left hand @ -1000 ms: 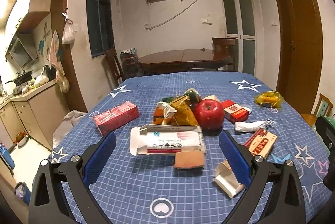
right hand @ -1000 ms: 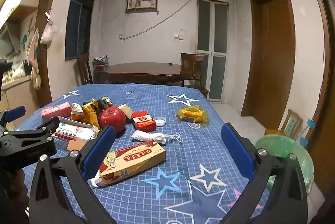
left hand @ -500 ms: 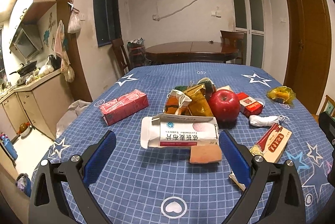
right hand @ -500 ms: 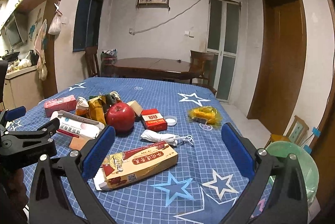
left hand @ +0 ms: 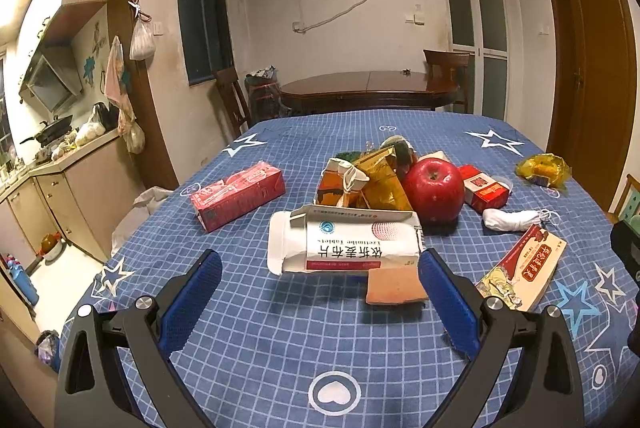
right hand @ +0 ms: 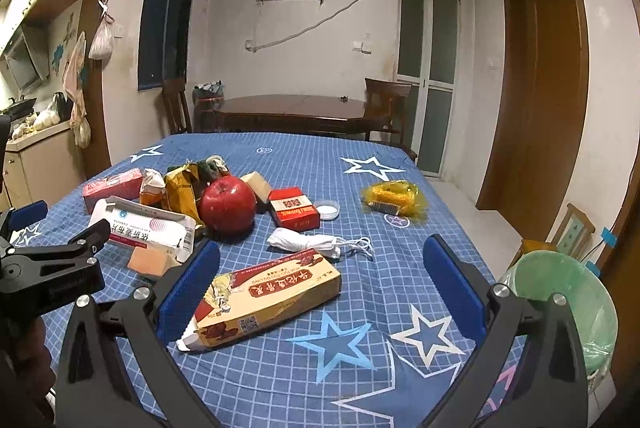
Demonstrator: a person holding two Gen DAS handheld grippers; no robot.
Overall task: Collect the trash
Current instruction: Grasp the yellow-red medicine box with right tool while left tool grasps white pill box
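Litter lies on the blue star tablecloth. A torn white medicine box lies just ahead of my open, empty left gripper, with a small orange card beside the right finger. A long yellow-red box lies just ahead of my open, empty right gripper, close to its left finger. A rolled white face mask, a red cigarette pack, a white cap, a yellow wrapper, gold snack bags and a red carton lie further in.
A red apple stands amid the litter. A green bag-lined bin stands on the floor off the table's right edge. A wooden dining table and chairs stand behind. A kitchen counter is on the left.
Both grippers have pulled back and risen slightly, so the litter sits a bit farther ahead. Both stay open; nothing on the table has moved.
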